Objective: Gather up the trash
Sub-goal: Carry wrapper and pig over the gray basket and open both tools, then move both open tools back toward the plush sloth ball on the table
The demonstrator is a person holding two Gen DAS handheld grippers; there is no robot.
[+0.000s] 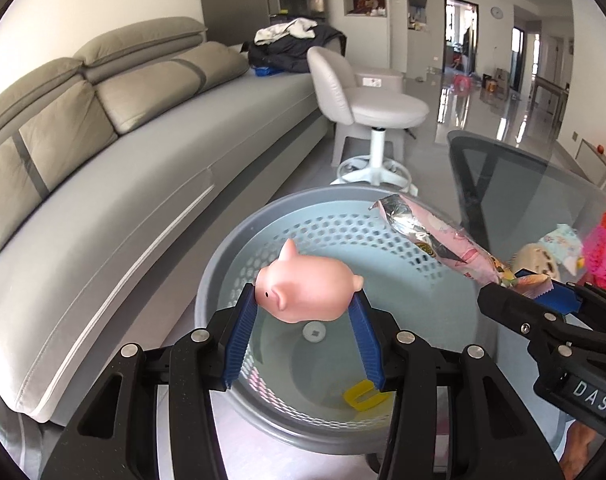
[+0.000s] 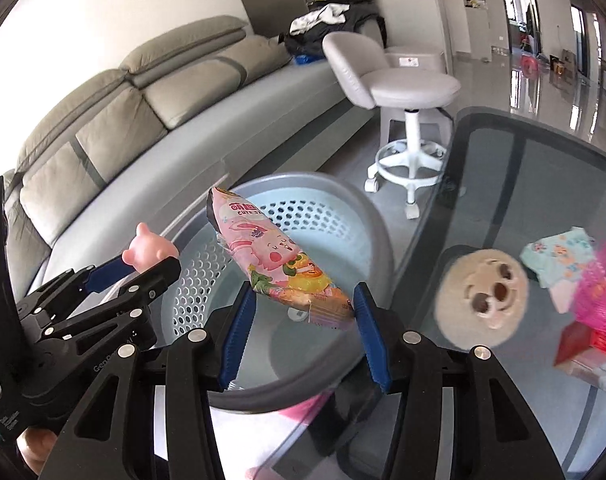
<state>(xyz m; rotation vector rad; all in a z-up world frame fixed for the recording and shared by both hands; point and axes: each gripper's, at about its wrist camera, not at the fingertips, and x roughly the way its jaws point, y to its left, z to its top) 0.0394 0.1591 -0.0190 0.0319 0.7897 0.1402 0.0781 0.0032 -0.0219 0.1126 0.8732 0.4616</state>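
Observation:
My left gripper (image 1: 305, 300) is shut on a pink toy pig (image 1: 307, 292) and holds it over the grey perforated trash bin (image 1: 223, 272). My right gripper (image 2: 305, 300) is shut on the lower end of a pink snack wrapper (image 2: 271, 256), also held over the bin (image 2: 367, 216). In the left wrist view the wrapper (image 1: 435, 236) and the right gripper (image 1: 515, 284) come in from the right. In the right wrist view the left gripper (image 2: 139, 270) and the pig (image 2: 149, 246) show at the left. A yellow piece (image 1: 363, 398) lies in the bin's bottom.
A glass table (image 2: 503, 184) stands right of the bin with a round plush face (image 2: 483, 292), a patterned cloth (image 2: 555, 260) and pink items (image 2: 599, 280) on it. A grey sofa (image 1: 143, 152) runs along the left. A white swivel stool (image 1: 379, 108) stands beyond the bin.

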